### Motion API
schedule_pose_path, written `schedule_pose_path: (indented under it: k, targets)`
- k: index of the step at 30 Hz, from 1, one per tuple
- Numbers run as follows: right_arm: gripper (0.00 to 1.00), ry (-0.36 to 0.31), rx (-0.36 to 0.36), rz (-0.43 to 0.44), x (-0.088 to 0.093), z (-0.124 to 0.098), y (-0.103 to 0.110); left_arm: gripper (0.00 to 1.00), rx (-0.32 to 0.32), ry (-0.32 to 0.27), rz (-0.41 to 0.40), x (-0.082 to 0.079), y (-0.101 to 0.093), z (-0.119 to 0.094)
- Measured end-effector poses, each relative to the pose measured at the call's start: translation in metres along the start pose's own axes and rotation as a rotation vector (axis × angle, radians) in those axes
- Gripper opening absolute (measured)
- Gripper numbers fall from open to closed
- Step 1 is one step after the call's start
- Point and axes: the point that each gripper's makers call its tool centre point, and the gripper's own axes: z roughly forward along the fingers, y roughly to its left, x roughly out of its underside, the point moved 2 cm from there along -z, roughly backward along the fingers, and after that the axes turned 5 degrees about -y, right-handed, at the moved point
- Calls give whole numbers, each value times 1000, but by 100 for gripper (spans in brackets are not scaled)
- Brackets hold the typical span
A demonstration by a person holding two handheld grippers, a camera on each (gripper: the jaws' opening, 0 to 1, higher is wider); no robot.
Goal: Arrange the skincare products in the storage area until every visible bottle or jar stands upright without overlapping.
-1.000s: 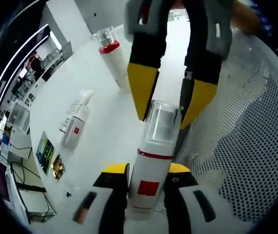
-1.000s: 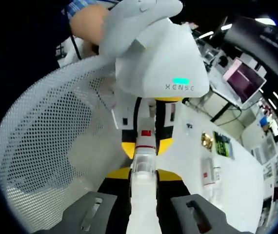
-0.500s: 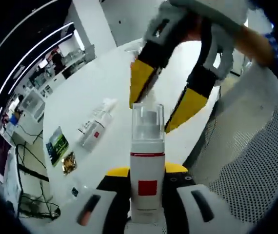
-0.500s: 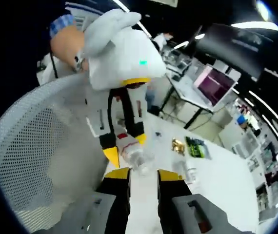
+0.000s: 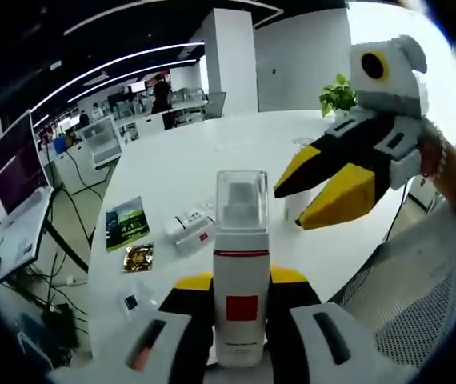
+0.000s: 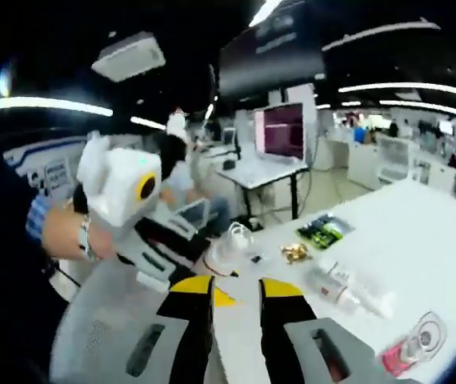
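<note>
Now the left gripper (image 5: pixel 240 282) pinches a white pump bottle (image 5: pixel 242 276) upright above the near table (image 5: pixel 172 168) edge, ready to stand it. Right gripper (image 6: pixel 236 285) hangs spread and empty. Farther left lies a second bottle (image 5: pixel 190 230), still needing righting.

In the left gripper view, the foam pump bottle (image 5: pixel 242 264) is clamped between the left gripper's (image 5: pixel 242 282) jaws, which cover its lower sides; its base runs out at the 6 o'clock edge. Its red square label is too small to read. A tube (image 5: pixel 190 230) lying at 10 o'clock of the bottle has unreadable print. In the right gripper view, motion blur smears everything. A capped bottle (image 6: pixel 408 350) at 4 o'clock is cut by the rim. The mesh basket (image 6: pixel 92 336) at 8 o'clock is cropped.
</note>
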Motion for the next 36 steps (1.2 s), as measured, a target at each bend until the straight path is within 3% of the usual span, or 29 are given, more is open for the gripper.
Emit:
schedule_pose_path:
  k: [5,8,10,11,12,14,16,18,22,23,26,30,34,36]
  targets:
    - [29,-70,34,97,-2,6,9,28,33,-55,10,-10,-6,0]
    - [26,-111,13,129,0,13,15,28,96,-70,62,-13,-18,1]
    - [16,-122,82,87,1,10,3,28,103,-82,98,-14,-22,0]
    - [16,-160,21,63,-7,9,9,28,109,-96,103,-15,-22,1]
    - [15,-128,6,112,-4,1,10,28,126,-108,102,-15,-25,1]
    - [14,-116,-3,100,-3,-4,10,28,158,-142,155,-19,-33,1]
    - [14,-105,-29,26,-2,-10,13,29,196,-178,204,-21,-41,1]
    - [14,-84,-66,-70,-4,-16,18,30,231,-179,184,-22,-47,0]
    - [13,-66,-156,-253,-3,-22,31,30,345,-169,61,-21,-57,-4]
    - [13,-65,-188,-286,-3,-24,36,30,402,-156,21,-20,-63,-6]
    - [13,-55,-256,-310,1,-29,44,31,474,-165,-16,-22,-72,-9]
    - [13,-52,-355,-397,6,-36,56,35,531,-186,22,-23,-83,-12]
    - [14,-33,-382,-417,11,-33,61,29,631,-138,24,-15,-99,-17]
    - [14,-12,-378,-398,15,-29,61,28,600,-123,66,-12,-96,-14]
